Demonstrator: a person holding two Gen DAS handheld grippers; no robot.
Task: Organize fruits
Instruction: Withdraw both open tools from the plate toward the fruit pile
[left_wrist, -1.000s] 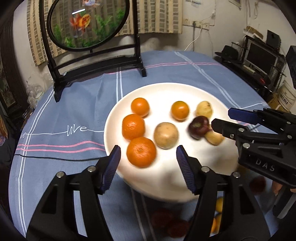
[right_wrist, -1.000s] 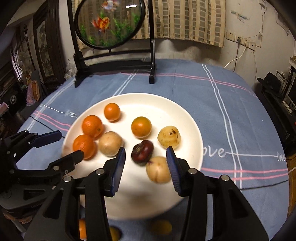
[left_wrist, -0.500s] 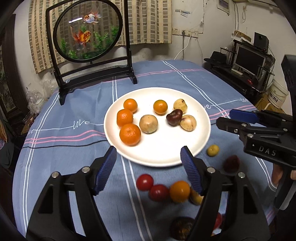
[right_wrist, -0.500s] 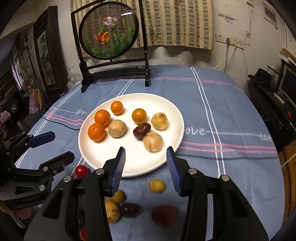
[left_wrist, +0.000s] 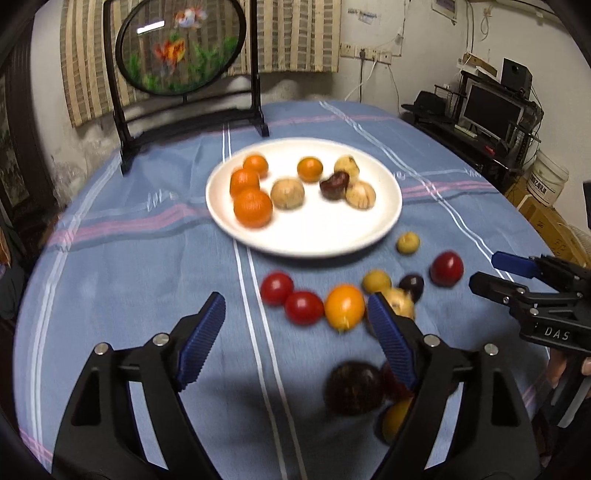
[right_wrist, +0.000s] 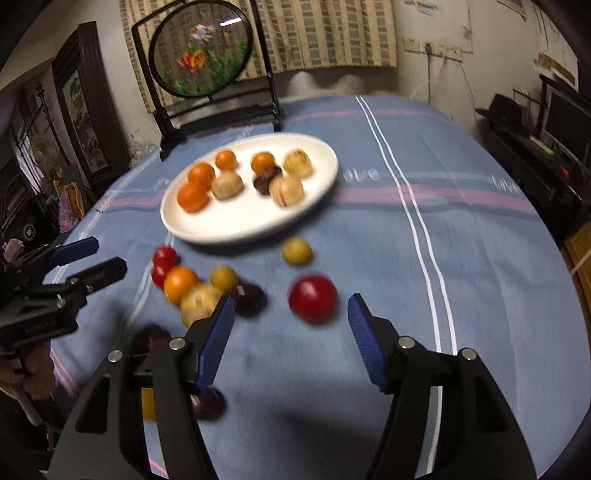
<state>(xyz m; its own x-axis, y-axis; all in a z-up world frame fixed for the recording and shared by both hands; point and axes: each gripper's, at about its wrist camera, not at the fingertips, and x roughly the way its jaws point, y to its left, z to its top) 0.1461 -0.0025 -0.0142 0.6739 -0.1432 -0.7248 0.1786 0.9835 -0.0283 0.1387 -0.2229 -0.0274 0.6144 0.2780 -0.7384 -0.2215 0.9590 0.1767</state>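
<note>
we can't make out the cloth lettering (right_wrist: 357, 173) through motion blur, dark fruit (left_wrist: 354, 387) smeared and half behind a finger, yellow fruit (right_wrist: 148, 403) mostly hidden, right hand (left_wrist: 561, 373) cut off at the edge

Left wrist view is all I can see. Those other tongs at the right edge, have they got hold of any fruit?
Observer: No. In the right wrist view the right tongs are empty and their jaws are opening. A red fruit lies on the cloth just ahead of the gap, untouched.
Visitor: And who is holding my tongs?
Observer: A person's hand grips the handle of the left tongs at that view's left edge. They are empty too, and their jaws are opening.
Visitor: Is there anything past the table on that side?
Observer: A small fan stands in the corner there.
</note>
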